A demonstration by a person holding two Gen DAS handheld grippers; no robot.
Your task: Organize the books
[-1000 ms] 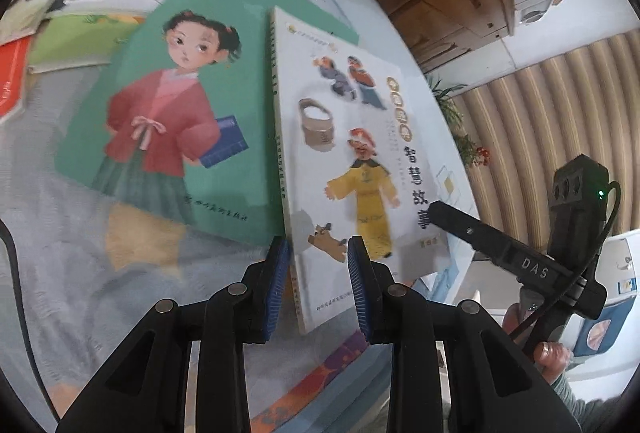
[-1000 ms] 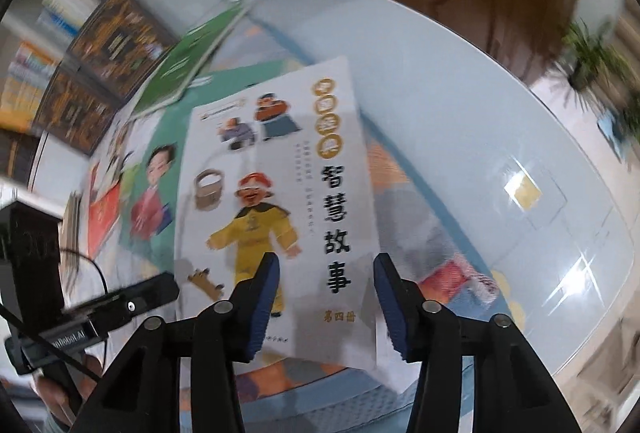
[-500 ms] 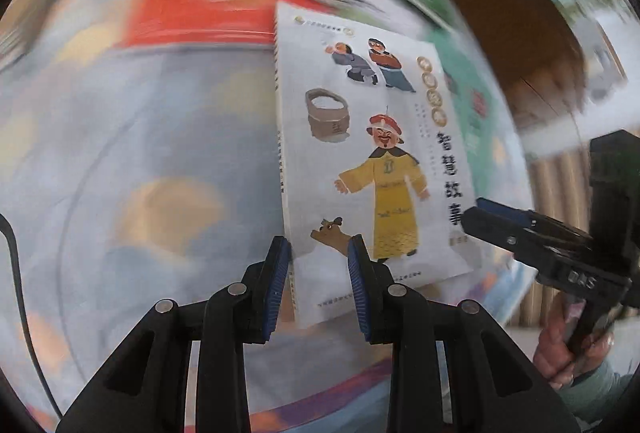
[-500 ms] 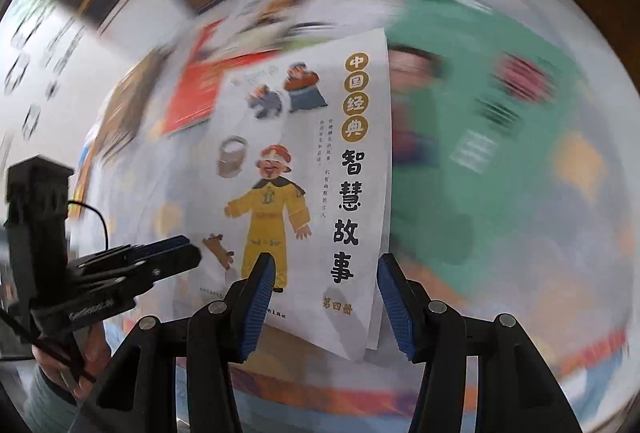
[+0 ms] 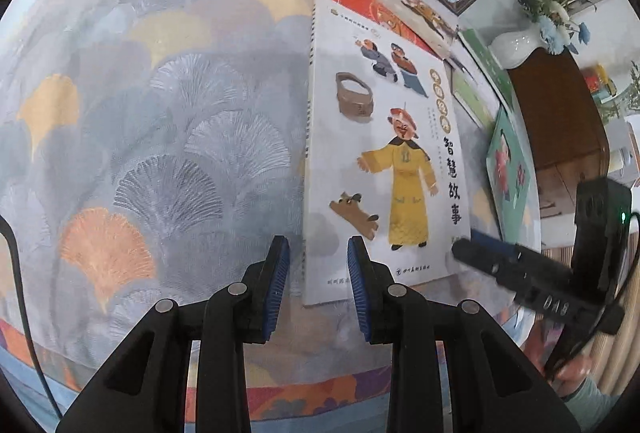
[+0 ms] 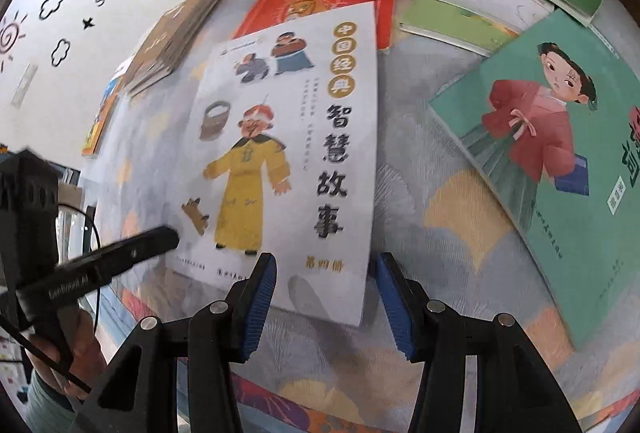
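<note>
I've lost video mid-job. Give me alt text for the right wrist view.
The right gripper is open, its blue pads straddling the near right corner of a white storybook held just above the patterned tablecloth. The left gripper meets the book's near left corner. A green book lies to the right.

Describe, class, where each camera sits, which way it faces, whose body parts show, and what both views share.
Left wrist: sits on the left tool, facing along its fingers at the white storybook; the right tool and a hand show at right.
Right wrist: sits on the right tool, facing the same book; the left tool and a hand show at left.
Shared: storybook, green book, floral tablecloth.
</note>
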